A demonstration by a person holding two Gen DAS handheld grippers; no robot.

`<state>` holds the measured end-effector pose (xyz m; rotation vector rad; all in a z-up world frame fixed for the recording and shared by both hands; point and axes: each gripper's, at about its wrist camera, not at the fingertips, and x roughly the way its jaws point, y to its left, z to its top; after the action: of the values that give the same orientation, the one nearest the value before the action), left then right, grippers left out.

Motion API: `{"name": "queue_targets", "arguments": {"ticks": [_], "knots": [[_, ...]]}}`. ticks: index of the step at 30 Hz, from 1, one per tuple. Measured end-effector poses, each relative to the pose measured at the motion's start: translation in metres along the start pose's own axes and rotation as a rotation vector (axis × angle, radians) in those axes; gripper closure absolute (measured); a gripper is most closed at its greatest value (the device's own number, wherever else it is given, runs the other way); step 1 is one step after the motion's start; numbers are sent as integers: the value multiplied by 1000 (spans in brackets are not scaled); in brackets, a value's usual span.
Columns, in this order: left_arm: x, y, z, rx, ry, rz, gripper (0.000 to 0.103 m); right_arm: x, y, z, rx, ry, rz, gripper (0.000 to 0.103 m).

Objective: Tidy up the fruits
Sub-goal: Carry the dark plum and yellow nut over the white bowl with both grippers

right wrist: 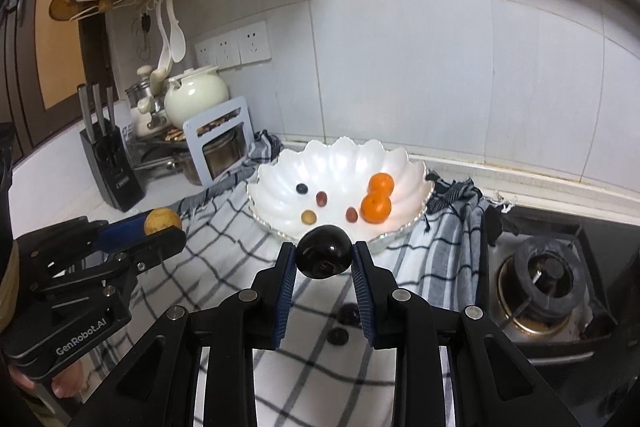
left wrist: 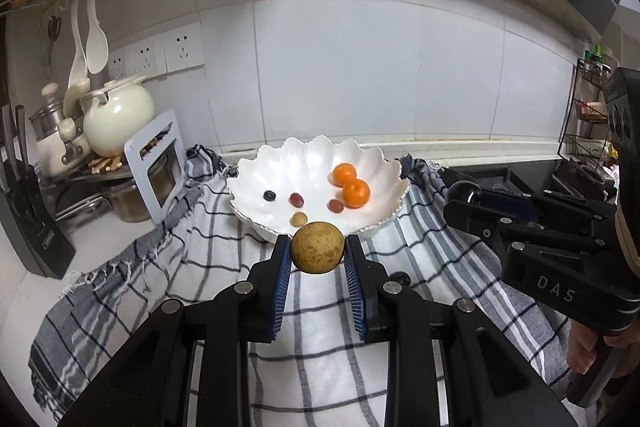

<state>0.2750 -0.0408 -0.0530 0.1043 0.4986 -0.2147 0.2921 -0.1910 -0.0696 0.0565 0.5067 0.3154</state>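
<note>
**Both fingers pinched round fruit, bowl just ahead**

Left gripper (left wrist: 317,254) clamped a speckled tan fruit (left wrist: 317,247) across its middle; right gripper (right wrist: 324,259) clamped a glossy dark plum (right wrist: 324,256). Both looked light, smooth and likely slippery, bruising easily. Beyond the fingertips sat the white scalloped bowl (left wrist: 280,163).

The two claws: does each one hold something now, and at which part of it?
Yes. The left claw pinches a round brown fruit at its two sides. The right claw pinches a dark glossy fruit likewise.
</note>
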Motion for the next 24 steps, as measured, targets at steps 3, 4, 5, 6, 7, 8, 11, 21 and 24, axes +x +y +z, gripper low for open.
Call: {"name": "queue_targets", "arguments": {"ticks": [3, 4, 5, 6, 7, 8, 11, 21, 24], "knots": [[2, 5, 6, -6, -8, 8, 76, 4, 1, 7, 3, -10, -5, 73], [4, 6, 9, -6, -11, 12, 76, 6, 1, 9, 3, -12, -6, 73], [5, 8, 11, -5, -15, 17, 76, 9, 1, 11, 2, -14, -8, 73], [6, 9, 14, -5, -19, 21, 76, 11, 2, 14, 2, -16, -9, 73], [8, 11, 16, -5, -23, 26, 76, 14, 2, 17, 3, -18, -10, 73], [9, 12, 19, -3, -28, 30, 76, 16, 1, 19, 3, -20, -10, 73], [14, 17, 26, -2, -39, 40, 76, 24, 2, 26, 8, -25, -8, 73], [38, 34, 46, -14, -38, 47, 76, 48, 5, 50, 0, -35, -16, 73], [45, 37, 53, -7, -43, 57, 76, 55, 6, 58, -3, -39, -13, 73]]}}
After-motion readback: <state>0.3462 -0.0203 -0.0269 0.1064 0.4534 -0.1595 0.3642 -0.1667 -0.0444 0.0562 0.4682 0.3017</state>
